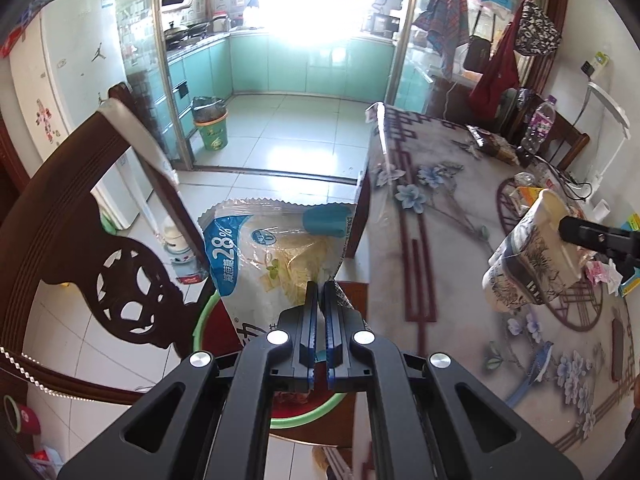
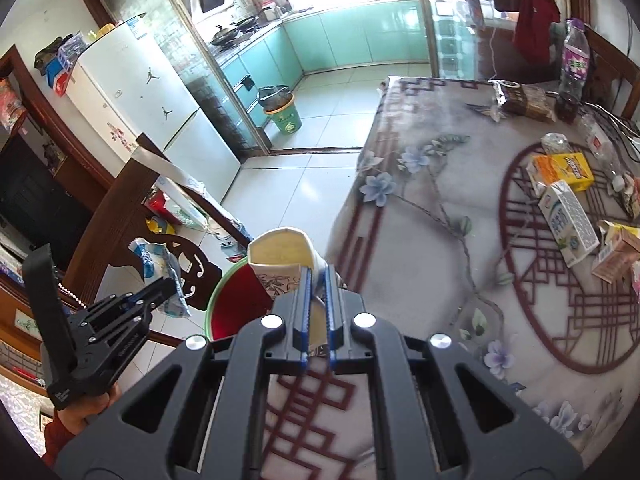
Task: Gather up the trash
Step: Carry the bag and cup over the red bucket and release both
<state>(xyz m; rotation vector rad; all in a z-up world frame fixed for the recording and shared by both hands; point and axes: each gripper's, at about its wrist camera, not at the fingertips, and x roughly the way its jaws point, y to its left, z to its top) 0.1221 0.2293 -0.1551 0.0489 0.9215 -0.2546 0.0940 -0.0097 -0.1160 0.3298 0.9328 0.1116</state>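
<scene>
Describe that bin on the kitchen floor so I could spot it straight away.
Look through the doorway to the turquoise kitchen cabinets. On the pale tiles beside them stands a small green plastic bin with an orange rim and a dark liner, the only container standing on that kitchen floor.

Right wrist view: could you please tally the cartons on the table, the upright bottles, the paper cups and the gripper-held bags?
Cartons: 3
Upright bottles: 1
Paper cups: 1
Held bags: 1
Total: 6
</scene>
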